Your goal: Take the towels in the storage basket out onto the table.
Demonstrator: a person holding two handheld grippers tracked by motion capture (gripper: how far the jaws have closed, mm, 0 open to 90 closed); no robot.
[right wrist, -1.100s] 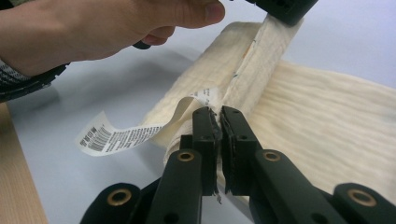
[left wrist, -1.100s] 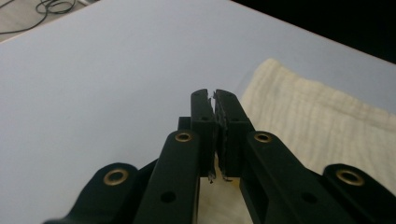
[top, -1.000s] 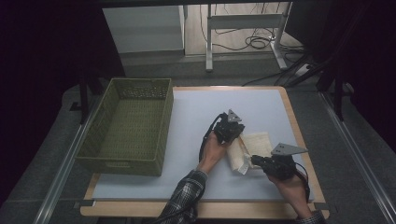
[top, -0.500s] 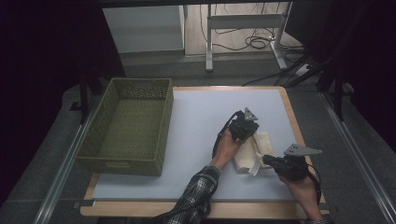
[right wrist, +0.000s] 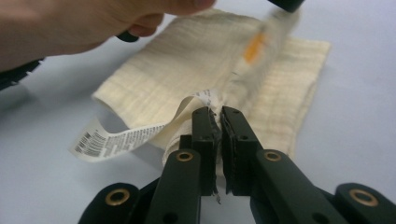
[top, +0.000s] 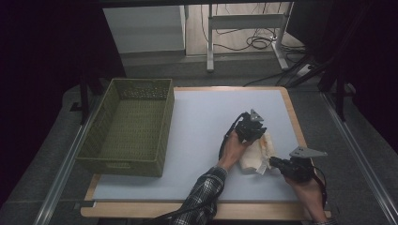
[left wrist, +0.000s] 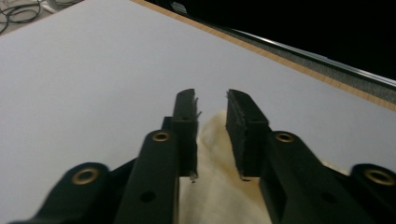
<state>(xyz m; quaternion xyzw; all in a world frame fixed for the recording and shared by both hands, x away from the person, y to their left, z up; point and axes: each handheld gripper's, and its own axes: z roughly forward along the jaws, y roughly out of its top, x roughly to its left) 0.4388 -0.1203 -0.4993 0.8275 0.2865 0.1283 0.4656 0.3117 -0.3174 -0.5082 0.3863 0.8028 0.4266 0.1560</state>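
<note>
On the pale table [top: 206,122], beside the green basket [top: 129,129], we see the folded cream cloth [top: 256,154] near the right edge. Our right gripper [right wrist: 218,114] clamps its edge by the label [right wrist: 112,140]; our left gripper [left wrist: 211,100] has just been opening above it.

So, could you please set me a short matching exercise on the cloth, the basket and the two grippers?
Things:
1. cloth
2. basket
3. left gripper
4. right gripper

States:
A. jaws parted above the cloth, just been opening
B. clamped on the cloth's edge
C. olive green, at the table's left
D. cream, folded, with a printed label

Pairs: 1-D, 2-C, 3-A, 4-B
</note>
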